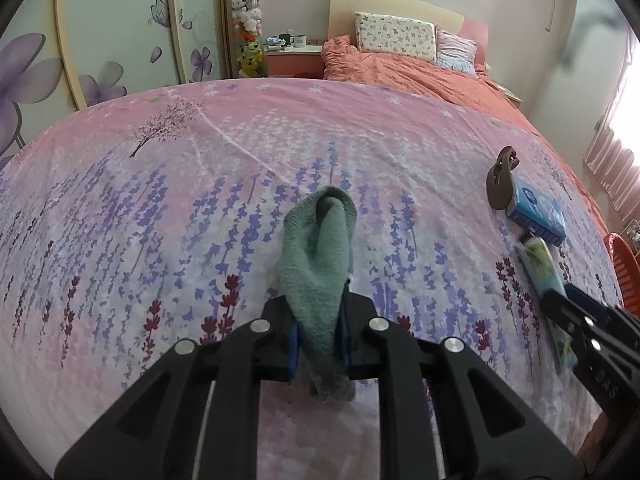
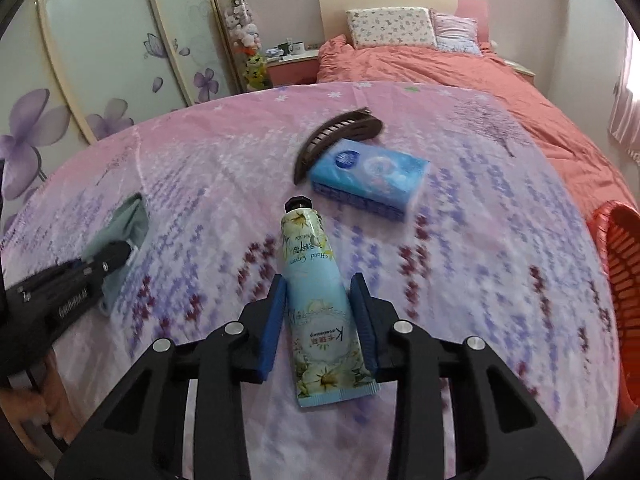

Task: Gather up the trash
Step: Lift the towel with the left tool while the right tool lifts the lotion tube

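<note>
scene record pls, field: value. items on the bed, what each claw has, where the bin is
surface: bed with floral sheet
left claw: shut on green sock
right claw: around hand cream tube, pads at its sides, contact unclear
tube: lying flat, black cap pointing away from claw
tissue pack: blue, just beyond tube cap
hair clip: brown, touching tissue pack's far side
basket: red, at bed's right edge, contents not visible

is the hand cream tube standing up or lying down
Lying down: the hand cream tube rests flat on the bedsheet, black cap pointing away, between the right gripper's pads.
</note>
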`<control>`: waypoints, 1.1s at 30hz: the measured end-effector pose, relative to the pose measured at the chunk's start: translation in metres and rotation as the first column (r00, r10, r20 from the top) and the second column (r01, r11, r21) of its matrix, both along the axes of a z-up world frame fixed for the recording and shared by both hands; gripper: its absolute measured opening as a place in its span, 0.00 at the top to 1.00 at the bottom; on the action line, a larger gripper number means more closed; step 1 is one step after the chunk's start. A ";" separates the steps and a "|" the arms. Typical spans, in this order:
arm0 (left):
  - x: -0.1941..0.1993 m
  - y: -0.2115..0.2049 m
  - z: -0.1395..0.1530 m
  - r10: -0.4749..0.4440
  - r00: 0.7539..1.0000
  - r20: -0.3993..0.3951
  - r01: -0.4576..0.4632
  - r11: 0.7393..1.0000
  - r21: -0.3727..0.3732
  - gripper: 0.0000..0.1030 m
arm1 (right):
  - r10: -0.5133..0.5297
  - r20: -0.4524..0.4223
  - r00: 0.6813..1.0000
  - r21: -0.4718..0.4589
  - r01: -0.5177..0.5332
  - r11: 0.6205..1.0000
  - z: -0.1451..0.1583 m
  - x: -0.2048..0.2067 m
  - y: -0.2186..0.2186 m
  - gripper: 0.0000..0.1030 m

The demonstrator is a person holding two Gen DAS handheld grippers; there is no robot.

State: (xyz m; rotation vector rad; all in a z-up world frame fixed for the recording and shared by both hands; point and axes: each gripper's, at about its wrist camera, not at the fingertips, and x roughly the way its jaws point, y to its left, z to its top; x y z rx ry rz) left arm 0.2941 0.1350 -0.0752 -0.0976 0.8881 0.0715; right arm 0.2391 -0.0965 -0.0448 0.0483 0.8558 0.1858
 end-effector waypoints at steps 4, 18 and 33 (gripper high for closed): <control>-0.001 0.002 -0.001 0.001 1.000 0.002 -0.001 1.000 -0.019 0.83 | -0.086 0.005 0.996 -0.031 0.086 0.996 -0.001 -0.016 -0.033 0.67; -0.001 0.002 -0.001 0.002 1.000 0.003 -0.002 1.000 -0.025 0.83 | -0.137 -0.009 0.990 -0.056 0.137 0.989 -0.004 -0.005 -0.041 0.64; -0.005 0.016 -0.001 0.001 1.000 0.013 0.000 0.996 -0.085 0.83 | -0.138 -0.015 0.990 0.032 0.139 0.990 -0.006 -0.004 -0.055 0.64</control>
